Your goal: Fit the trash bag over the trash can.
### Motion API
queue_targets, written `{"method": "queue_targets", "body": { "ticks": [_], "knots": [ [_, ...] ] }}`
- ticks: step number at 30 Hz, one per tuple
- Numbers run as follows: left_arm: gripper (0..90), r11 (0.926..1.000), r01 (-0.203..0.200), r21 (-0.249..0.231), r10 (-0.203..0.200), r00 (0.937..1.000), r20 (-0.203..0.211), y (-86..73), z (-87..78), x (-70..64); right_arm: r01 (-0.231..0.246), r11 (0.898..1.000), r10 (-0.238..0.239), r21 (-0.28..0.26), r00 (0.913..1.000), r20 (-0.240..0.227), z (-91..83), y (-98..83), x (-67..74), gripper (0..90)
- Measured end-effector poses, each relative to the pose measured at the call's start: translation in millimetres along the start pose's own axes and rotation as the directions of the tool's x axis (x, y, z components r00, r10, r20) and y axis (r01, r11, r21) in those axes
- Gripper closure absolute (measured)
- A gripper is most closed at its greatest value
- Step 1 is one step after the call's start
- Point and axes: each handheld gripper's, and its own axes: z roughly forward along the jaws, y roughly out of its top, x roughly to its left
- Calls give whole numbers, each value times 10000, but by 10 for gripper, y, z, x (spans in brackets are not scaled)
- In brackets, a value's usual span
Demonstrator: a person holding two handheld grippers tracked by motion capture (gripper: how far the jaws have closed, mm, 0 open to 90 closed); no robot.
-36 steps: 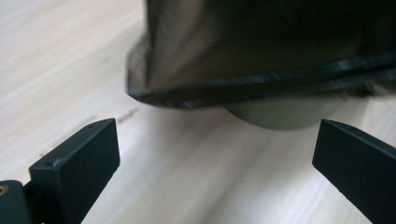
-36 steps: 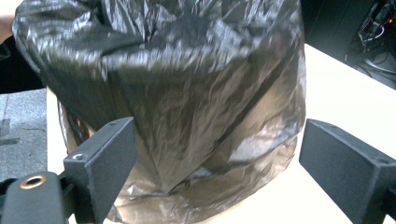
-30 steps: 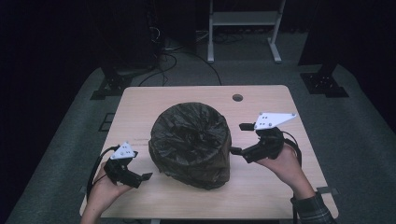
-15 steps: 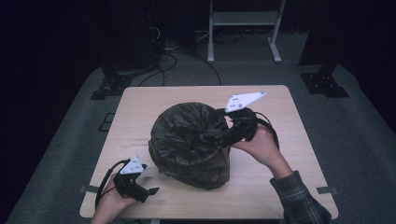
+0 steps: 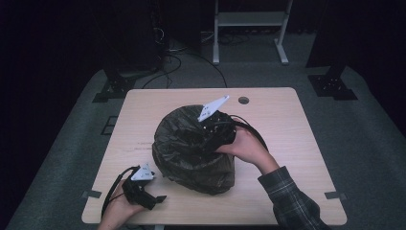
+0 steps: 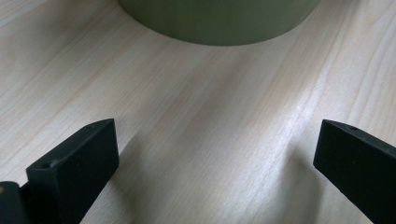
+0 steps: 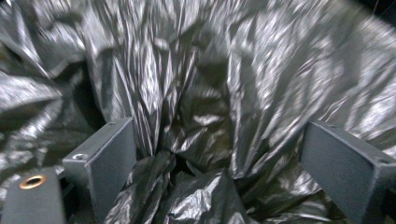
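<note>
My right hand-held gripper (image 7: 219,163) is wide open and pushed into the crinkly black bag (image 5: 191,148) in the middle of the worktop (image 5: 297,143), and my left hand-held gripper (image 6: 215,158) rests wide open near the front corner, holding nothing.

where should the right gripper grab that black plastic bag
Grip the gathered pleats at the top centre of the black plastic bag, coming from above. The folds bunch into a ridge there, and the right gripper already has its open jaws either side of it.
</note>
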Motion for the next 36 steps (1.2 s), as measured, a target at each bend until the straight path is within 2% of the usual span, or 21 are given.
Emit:
{"method": "queue_targets", "body": {
  "ticks": [2,5,11,15,17,22,24,26,27,28,31,35,36],
  "knots": [
    [0,10000,-60,-74,60,10000,-44,-4,11,-10,205,9993,-210,317,9997,142,39,5,26,103],
    [0,9996,-178,-236,173,9996,-207,-19,26,-26,391,9919,-437,1211,9984,358,93,33,62,105],
    [0,9980,-307,-546,297,9994,-181,-32,53,-53,435,9748,-440,2187,9990,-23,147,63,81,107],
    [0,9978,-302,-585,293,9994,-173,-37,54,-53,163,9497,-59,3127,9994,-342,203,91,57,107],
    [0,9978,-293,-597,284,9995,-165,-37,55,-54,252,9550,-166,2955,9994,-317,200,101,58,101],
    [0,9978,-292,-602,283,9995,-160,-37,55,-53,132,9816,-117,1905,9999,-91,45,133,38,100],
    [0,9978,-294,-602,285,9995,-160,-37,55,-53,251,9889,-235,1462,9996,-129,-44,177,21,101],
    [0,9978,-293,-601,284,9995,-160,-37,55,-53,97,9951,-56,985,9991,-416,-115,254,10,101],
    [0,9978,-294,-601,285,9995,-162,-37,55,-53,36,9963,10,858,9986,-527,-129,274,9,101],
    [0,9978,-294,-601,285,9995,-160,-37,55,-53,54,9987,-23,503,9980,-624,-149,311,5,101],
    [0,9977,-313,-600,305,9994,-143,-38,54,-51,146,9999,-146,-19,9983,-573,-119,439,-8,101],
    [0,9977,-331,-595,324,9994,-125,-39,53,-48,118,9994,-141,-314,9970,-763,52,552,-29,101],
    [0,9977,-330,-595,323,9994,-127,-39,53,-49,131,9996,-149,-233,9969,-771,101,578,-21,101]
  ]
}}
